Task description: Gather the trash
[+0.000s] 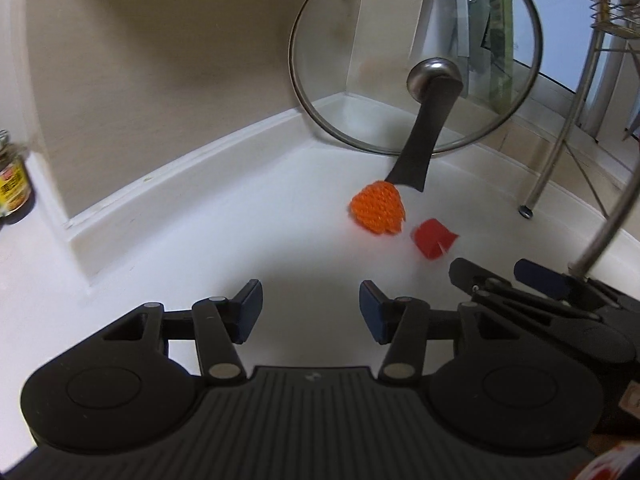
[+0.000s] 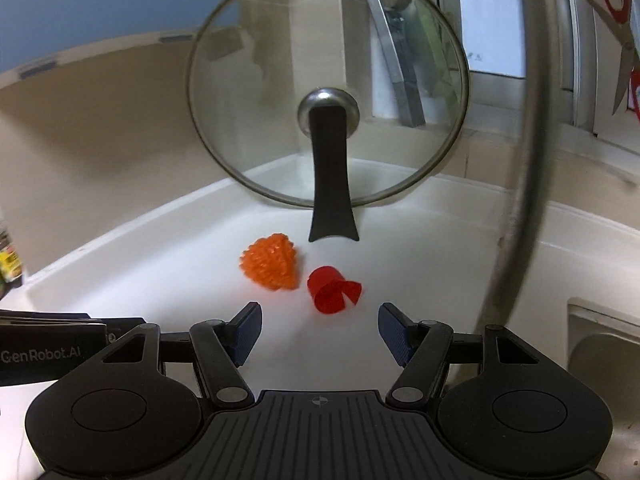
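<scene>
An orange knobbly mesh scrap [image 1: 377, 209] [image 2: 271, 267] lies on the white counter, close to a curled red plastic scrap [image 1: 433, 238] [image 2: 333, 290]. My left gripper [image 1: 311, 308] is open and empty, short of the orange scrap and to its left. My right gripper [image 2: 320, 326] is open too, with the red scrap just beyond its fingertips and nothing between the pads. In the left wrist view the right gripper [image 1: 490, 274] appears at the right, just below and to the right of the red scrap.
A glass pot lid [image 1: 416, 56] [image 2: 328, 84] with a black handle [image 2: 332, 184] leans in the wall corner behind the scraps. A metal rack leg [image 1: 556, 136] and a curved steel tube [image 2: 520, 152] stand at the right. A jar [image 1: 12, 180] sits far left.
</scene>
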Demonstrator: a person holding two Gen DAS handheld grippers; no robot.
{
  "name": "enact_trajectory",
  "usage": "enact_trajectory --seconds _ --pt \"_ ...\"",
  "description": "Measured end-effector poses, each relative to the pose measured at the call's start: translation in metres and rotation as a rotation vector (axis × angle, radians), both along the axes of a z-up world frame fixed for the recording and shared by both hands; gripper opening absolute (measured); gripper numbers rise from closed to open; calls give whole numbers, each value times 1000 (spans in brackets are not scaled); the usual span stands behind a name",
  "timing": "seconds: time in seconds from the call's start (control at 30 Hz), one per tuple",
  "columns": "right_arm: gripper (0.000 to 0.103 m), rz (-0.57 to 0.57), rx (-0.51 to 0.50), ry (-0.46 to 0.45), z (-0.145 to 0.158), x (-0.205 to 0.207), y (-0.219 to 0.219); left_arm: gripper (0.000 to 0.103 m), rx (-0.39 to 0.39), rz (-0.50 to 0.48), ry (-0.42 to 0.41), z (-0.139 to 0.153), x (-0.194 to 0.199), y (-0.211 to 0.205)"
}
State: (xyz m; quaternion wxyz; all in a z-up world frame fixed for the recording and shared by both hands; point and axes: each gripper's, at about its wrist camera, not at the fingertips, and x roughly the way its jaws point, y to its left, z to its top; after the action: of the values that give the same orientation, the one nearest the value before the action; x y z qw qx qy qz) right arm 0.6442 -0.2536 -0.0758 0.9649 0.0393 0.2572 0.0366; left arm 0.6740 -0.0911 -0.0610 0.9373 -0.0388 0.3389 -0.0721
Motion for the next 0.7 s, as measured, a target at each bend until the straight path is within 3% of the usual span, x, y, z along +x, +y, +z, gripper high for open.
enact_trajectory --seconds 0.47,0.7 --pt "61 -16 -97 12 -24 54 6 46 14 -31 7 -19 53 -7" --pt "53 9 -105 36 -32 66 3 46 18 -41 14 -23 64 -8"
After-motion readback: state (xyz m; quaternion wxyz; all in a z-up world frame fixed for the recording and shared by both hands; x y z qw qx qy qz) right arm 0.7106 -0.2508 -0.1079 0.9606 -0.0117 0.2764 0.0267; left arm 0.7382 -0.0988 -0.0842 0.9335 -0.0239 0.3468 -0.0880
